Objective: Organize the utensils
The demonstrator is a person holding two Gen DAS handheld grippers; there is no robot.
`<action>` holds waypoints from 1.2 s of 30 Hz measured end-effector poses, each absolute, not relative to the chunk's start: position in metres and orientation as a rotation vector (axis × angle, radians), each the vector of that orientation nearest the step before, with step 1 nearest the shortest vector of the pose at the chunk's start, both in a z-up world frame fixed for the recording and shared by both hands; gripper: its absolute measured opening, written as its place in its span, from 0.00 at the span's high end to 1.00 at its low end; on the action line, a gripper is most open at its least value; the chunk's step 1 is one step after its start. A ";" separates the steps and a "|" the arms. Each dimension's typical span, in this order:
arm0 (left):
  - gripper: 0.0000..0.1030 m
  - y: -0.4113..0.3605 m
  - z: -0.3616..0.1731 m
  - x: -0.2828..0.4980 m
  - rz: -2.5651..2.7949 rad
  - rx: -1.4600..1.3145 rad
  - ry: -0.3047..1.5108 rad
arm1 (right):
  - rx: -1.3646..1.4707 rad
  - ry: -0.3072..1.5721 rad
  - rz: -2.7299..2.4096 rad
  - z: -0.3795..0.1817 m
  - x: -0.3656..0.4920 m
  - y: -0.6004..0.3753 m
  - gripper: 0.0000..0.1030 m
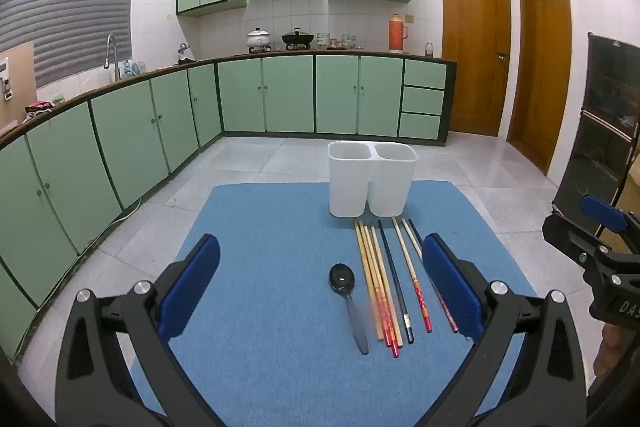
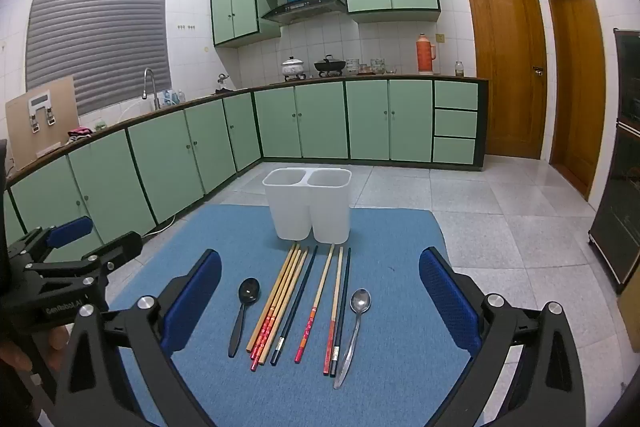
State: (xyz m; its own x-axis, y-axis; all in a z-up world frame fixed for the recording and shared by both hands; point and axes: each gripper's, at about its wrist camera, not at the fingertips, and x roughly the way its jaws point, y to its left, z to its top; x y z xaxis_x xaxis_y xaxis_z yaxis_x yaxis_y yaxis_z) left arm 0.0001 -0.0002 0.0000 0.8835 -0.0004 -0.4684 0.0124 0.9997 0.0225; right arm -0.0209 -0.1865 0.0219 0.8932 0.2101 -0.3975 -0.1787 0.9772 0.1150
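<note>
A white two-compartment utensil holder (image 1: pixel 370 179) (image 2: pixel 308 205) stands empty at the far side of a blue mat (image 1: pixel 260 247) (image 2: pixel 384 307). In front of it lie several chopsticks (image 1: pixel 384 283) (image 2: pixel 298 299), a black spoon (image 1: pixel 344 291) (image 2: pixel 244 307) to their left and a silver spoon (image 2: pixel 356 323) to their right. My left gripper (image 1: pixel 320 283) is open and empty above the black spoon. My right gripper (image 2: pixel 320 295) is open and empty above the chopsticks. Each gripper shows at the edge of the other's view: the left (image 2: pixel 68 247), the right (image 1: pixel 600 227).
The mat lies on a table over a grey tiled floor (image 2: pixel 500 211). Green kitchen cabinets (image 1: pixel 160 131) run along the left and back. Two wooden doors (image 2: pixel 508 67) are at the right, and a dark glass-front cabinet (image 1: pixel 600 147) stands at the far right.
</note>
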 end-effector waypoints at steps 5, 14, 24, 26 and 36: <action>0.05 0.000 0.000 0.000 -0.005 0.023 0.482 | 0.078 0.420 0.201 0.022 -0.021 -0.187 0.06; 0.05 -0.001 0.002 -0.005 -0.003 0.026 0.480 | 0.076 0.422 0.202 0.022 -0.021 -0.186 0.06; 0.05 0.004 0.005 -0.005 -0.001 0.026 0.480 | 0.077 0.424 0.201 0.022 -0.021 -0.186 0.06; 0.05 0.005 0.006 -0.006 -0.001 0.026 0.480 | 0.077 0.424 0.201 0.022 -0.021 -0.186 0.06; 0.05 0.009 0.007 -0.014 -0.001 0.028 0.479 | 0.076 0.425 0.202 0.022 -0.021 -0.187 0.06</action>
